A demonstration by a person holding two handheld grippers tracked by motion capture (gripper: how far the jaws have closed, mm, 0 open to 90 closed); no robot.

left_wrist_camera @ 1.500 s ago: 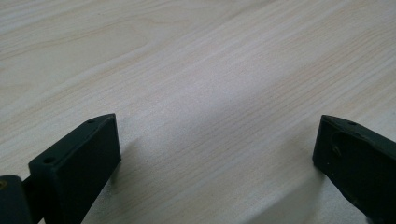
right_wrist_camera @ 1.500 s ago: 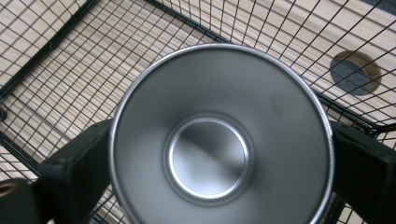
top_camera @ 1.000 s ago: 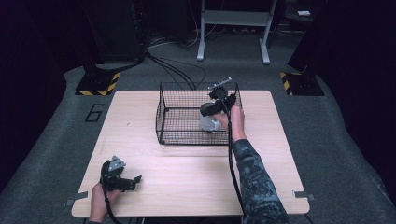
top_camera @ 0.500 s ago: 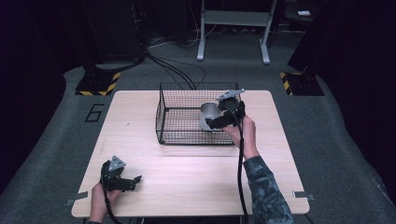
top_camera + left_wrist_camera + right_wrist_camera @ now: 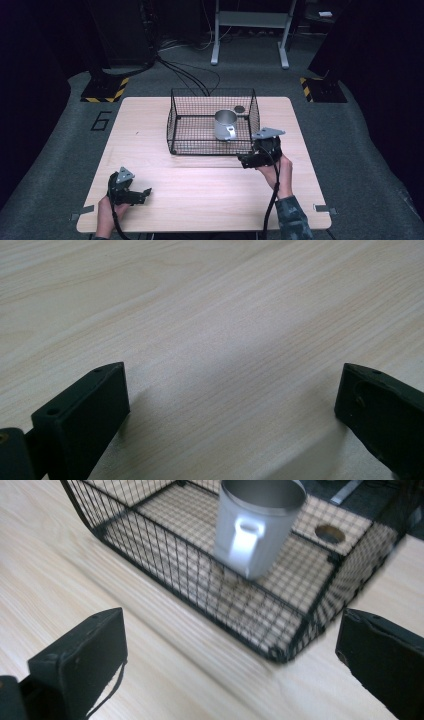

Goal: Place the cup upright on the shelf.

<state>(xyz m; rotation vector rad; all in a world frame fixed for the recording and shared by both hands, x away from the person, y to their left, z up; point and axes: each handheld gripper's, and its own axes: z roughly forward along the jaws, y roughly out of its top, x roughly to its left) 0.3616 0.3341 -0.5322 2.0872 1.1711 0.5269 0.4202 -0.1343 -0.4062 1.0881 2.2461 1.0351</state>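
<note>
A shiny metal mug (image 5: 226, 124) (image 5: 257, 522) stands upright inside a black wire basket (image 5: 176, 123) (image 5: 165, 555), toward its right side, handle facing the near side. My right gripper (image 5: 246, 161) is held just outside the basket's near right corner, jaws wide open with nothing between them (image 5: 230, 665). My left gripper (image 5: 142, 195) rests low at the table's near left, open over bare wood (image 5: 230, 410).
The light wooden table (image 5: 210, 185) has free room in front of and to the left of the basket. A round hole (image 5: 239, 108) (image 5: 329, 533) in the tabletop shows under the basket's far right corner. Dark floor, cables and a stand lie beyond.
My right gripper let go of the mug, which now stands in the basket, and drew back toward the near side, outside the wire wall. The left gripper has stayed put.
</note>
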